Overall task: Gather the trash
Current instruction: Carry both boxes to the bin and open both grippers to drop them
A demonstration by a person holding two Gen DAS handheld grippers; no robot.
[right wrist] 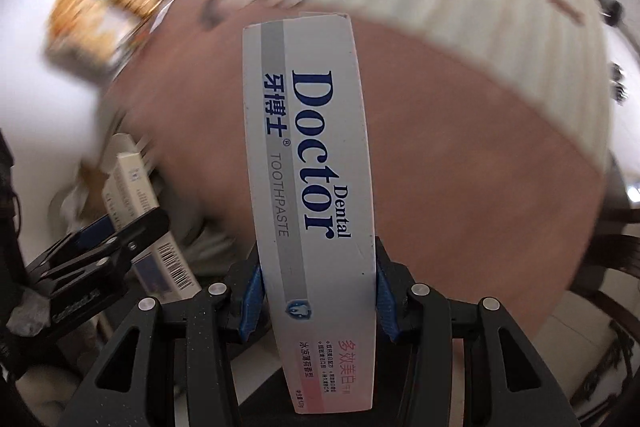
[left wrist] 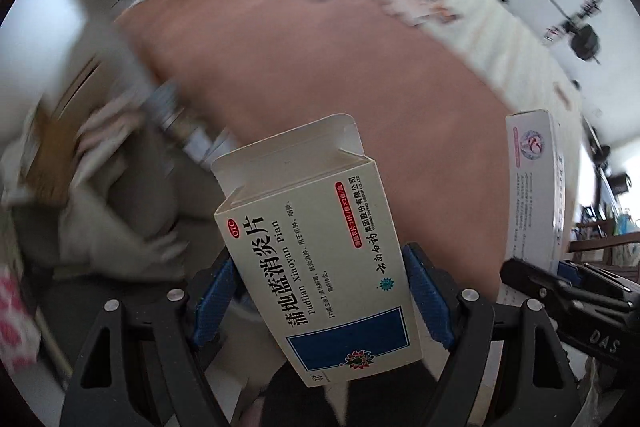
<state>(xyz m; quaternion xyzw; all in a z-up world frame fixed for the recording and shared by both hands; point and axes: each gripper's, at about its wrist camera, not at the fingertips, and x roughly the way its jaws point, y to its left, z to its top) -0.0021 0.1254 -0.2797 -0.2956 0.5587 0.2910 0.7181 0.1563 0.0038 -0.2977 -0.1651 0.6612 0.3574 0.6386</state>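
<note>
My left gripper (left wrist: 320, 301) holds a flat cardboard medicine box (left wrist: 316, 267) between its blue, dimpled rubber fingers (left wrist: 426, 299), which press on both long edges. The box is cream-white card with black Chinese lettering, a red OTC oval and a solid blue rectangle near the lower end. Its top tuck flap stands open, showing the bare card inside, and the box sits tilted in my grip.

My right gripper (right wrist: 318, 289) is clamped on a long, narrow toothpaste carton (right wrist: 312, 179): smooth, glossy white card with a grey stripe, dark blue "Dental Doctor" print and a pink band near my end. The blue fingers (right wrist: 251, 297) squeeze its two long sides, and it juts straight forward.

In each view the other gripper and its box show at the edge, so the two boxes are carried just beside each other. Both hang above a rounded, matte reddish-brown bench (left wrist: 320, 75), clear of its surface. Past the bench lies a pale ribbed surface (right wrist: 460, 7); the rest is streaked by blur, with crumpled grey cloth (left wrist: 132, 195) at left.
</note>
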